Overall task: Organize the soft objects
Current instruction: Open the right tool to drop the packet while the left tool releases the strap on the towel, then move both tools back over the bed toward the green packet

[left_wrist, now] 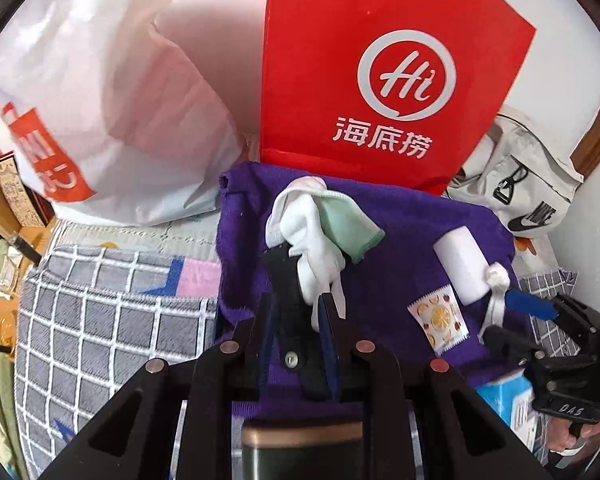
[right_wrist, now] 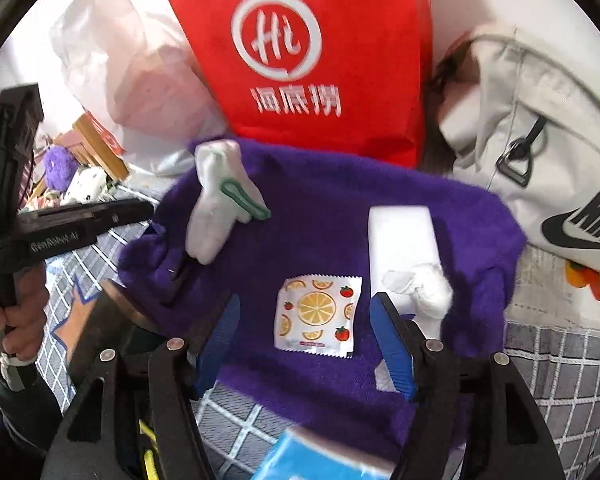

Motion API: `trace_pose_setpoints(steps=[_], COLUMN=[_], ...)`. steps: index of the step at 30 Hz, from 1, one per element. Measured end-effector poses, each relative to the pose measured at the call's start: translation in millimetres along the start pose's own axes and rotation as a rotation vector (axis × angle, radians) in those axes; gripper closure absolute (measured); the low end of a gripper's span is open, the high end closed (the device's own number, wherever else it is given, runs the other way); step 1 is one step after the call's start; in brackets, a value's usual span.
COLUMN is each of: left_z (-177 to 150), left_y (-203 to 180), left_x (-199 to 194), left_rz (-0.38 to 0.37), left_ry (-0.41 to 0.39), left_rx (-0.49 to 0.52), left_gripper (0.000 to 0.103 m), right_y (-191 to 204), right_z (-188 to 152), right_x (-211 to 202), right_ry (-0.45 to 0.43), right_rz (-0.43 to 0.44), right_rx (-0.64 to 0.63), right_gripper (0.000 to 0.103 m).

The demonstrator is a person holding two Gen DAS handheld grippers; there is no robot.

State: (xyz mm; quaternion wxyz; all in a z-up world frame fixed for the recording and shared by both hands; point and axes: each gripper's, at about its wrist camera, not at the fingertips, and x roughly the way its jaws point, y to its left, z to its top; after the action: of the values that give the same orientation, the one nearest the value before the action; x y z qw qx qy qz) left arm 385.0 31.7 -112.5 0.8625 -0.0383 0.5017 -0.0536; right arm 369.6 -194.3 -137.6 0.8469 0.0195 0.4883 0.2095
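A purple fleece cloth [left_wrist: 400, 220] [right_wrist: 320, 208] lies spread on the bed. My left gripper [left_wrist: 296, 300] [right_wrist: 140, 208] is shut on a black strap [left_wrist: 290, 320] and the tail of a white sock bundle [left_wrist: 308, 240] [right_wrist: 216, 208] with a pale green cloth wrapped in it. On the fleece lie an orange-print packet [left_wrist: 440, 320] [right_wrist: 318, 312], a white foam block [left_wrist: 462, 264] [right_wrist: 404, 244] and a white knotted rag [left_wrist: 498, 276] [right_wrist: 428, 286]. My right gripper [right_wrist: 305, 304] [left_wrist: 498, 316] stands open over the packet, its right finger beside the rag and pressing on nothing.
A red paper bag [left_wrist: 360, 60] [right_wrist: 320, 60] stands behind the fleece, with a white plastic bag [left_wrist: 100, 100] to its left and a pale sports bag [left_wrist: 532, 200] [right_wrist: 540, 140] to its right. A grey checked blanket [left_wrist: 100, 320] covers the bed. A blue tissue pack [right_wrist: 300, 460] lies near the front.
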Motion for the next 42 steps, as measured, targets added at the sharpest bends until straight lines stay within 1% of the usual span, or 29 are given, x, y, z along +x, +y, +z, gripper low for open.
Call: trace_pose_setpoints(steps=[3,5,9,12,17,20,23,26,27,29,32,34,38,40,41,42], left_z=[-8.5,-16.5,-35.4,-54.7,-82.0,-99.7,-116.3,-133.6,-138.8,-149.1,-164.1,-173.2,-190.4,-199.8,-203.5,-207.1], left_y=[0.3,0.9,0.6,0.3,-0.9,-0.4,-0.4,-1.7,-2.2,-3.1,-1.8,-0.4,4.1,5.2,5.9,6.5], left_x=[-12.2,-23.4,-45.0,-64.7,-87.6,-97.7,-103.4,-106.0,-106.7,-107.3,-108.3,-109.0,-107.7,-104.9,-103.7,-102.8], left_rz=[0.003,0.002,-0.001,-0.013,0.013,0.012,0.001,-0.012,-0.016,-0.023,-0.019,-0.016,-0.015,-0.012,-0.008,-0.004], left_ry=[-0.007,-0.015,-0.027,-0.048,-0.065,-0.068,-0.067,-0.063,-0.062,-0.055,-0.042,-0.039,-0.032,-0.018,-0.01,-0.001], left_rx=[0.0,-0.003,-0.007,-0.013,-0.012,-0.019,-0.026,-0.031,-0.032,-0.032,-0.036,-0.036,-0.052,-0.058,-0.059,-0.058], left_gripper=[0.082,0.082,0.082,0.082,0.082,0.082,0.082,0.082,0.082,0.082,0.082,0.082,0.082,0.082,0.082,0.082], right_y=[9.8,16.1,31.7,46.6,59.5,64.8,70.7,75.1,76.4,77.8,77.6,79.1,85.7,88.6,89.6,91.2], right_z=[-8.5,-17.5,-41.2,-64.2,-98.8,-119.5,-142.0,-165.2,-173.5,-188.3,-207.0,-218.2,-232.7,-237.6,-240.0,-243.4], right_x=[-22.4,-38.5,-60.1,-72.4,-92.0,-103.8,-112.5,-116.4,-116.3,-115.3,-112.3,-106.8,-87.1,-73.6,-67.5,-60.0], right_ry=[-0.041,-0.069,-0.078,-0.087,-0.094,-0.101,-0.092,-0.069,-0.058,-0.042,-0.029,-0.025,-0.014,-0.008,0.001,0.011], right_rz=[0.01,0.047,0.099,0.106,0.111,0.113,0.116,0.158,0.16,0.151,0.155,0.143,0.084,0.023,-0.003,-0.034], right_rx=[-0.002,0.011,0.002,-0.033,-0.042,-0.048,-0.071,-0.086,-0.092,-0.106,-0.114,-0.133,-0.192,-0.213,-0.224,-0.239], right_gripper=[0.036,0.036,0.036,0.036,0.036,0.036,0.042,0.044,0.047,0.049,0.049,0.049,0.049,0.049,0.051,0.062])
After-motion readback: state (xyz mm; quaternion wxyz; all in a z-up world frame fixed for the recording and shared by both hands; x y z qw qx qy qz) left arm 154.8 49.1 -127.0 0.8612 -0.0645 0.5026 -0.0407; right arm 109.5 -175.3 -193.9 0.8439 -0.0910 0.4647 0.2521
